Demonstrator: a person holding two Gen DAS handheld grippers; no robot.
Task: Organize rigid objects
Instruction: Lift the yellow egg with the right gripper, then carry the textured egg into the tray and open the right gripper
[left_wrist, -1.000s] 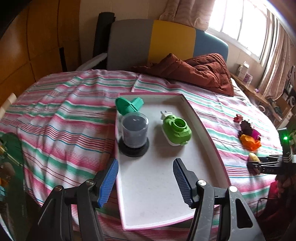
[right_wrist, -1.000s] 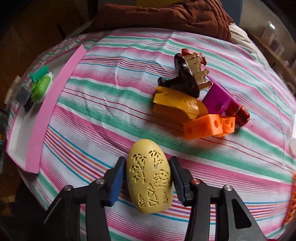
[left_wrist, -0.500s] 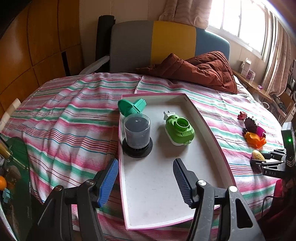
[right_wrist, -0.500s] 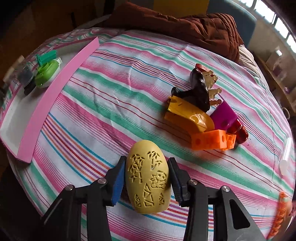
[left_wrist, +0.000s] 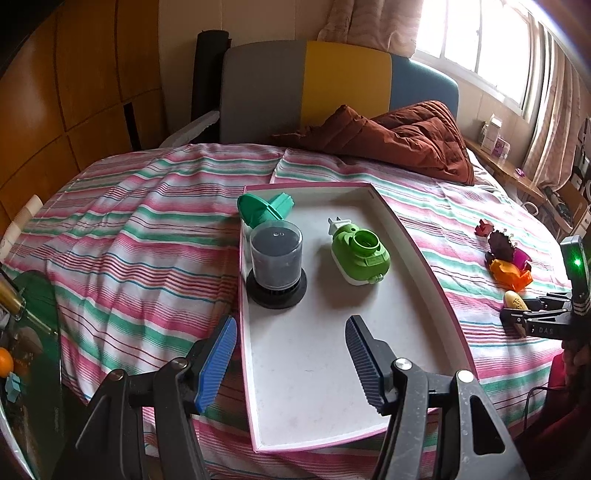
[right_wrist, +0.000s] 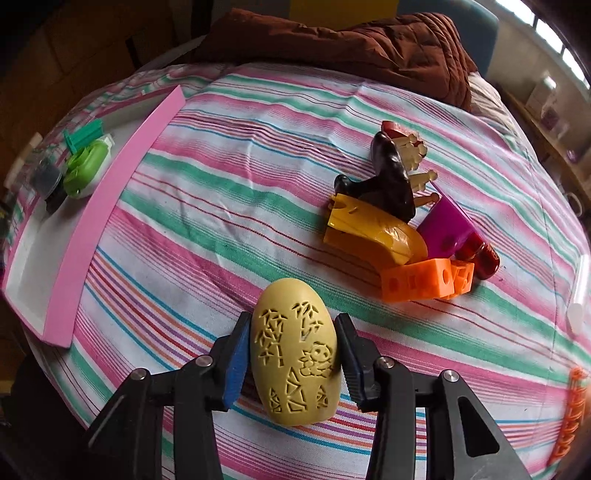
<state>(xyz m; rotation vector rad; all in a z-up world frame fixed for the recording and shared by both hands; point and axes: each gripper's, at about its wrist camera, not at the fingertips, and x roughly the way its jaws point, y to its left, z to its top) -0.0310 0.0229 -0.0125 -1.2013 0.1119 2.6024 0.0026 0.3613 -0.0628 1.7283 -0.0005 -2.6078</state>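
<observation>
The right gripper (right_wrist: 291, 354) is clamped on the yellow carved egg (right_wrist: 294, 353) over the striped bedsheet (right_wrist: 229, 177); the left gripper (left_wrist: 290, 352) hangs spread wide above the pink tray (left_wrist: 424, 266), near its 3 items.

A pink, green and white striped bedspread (left_wrist: 147, 229) covers the bed. A rumpled brown quilt (left_wrist: 402, 140) lies at its far end, against a headboard (left_wrist: 332, 81) in grey, yellow and blue panels. Wooden wall panelling (left_wrist: 66, 92) runs along the left. Curtains (left_wrist: 369, 22) hang beside a bright window (left_wrist: 480, 40). An orange fruit (left_wrist: 5, 362), perhaps a tangerine, sits at the dim left edge on a green surface.
</observation>
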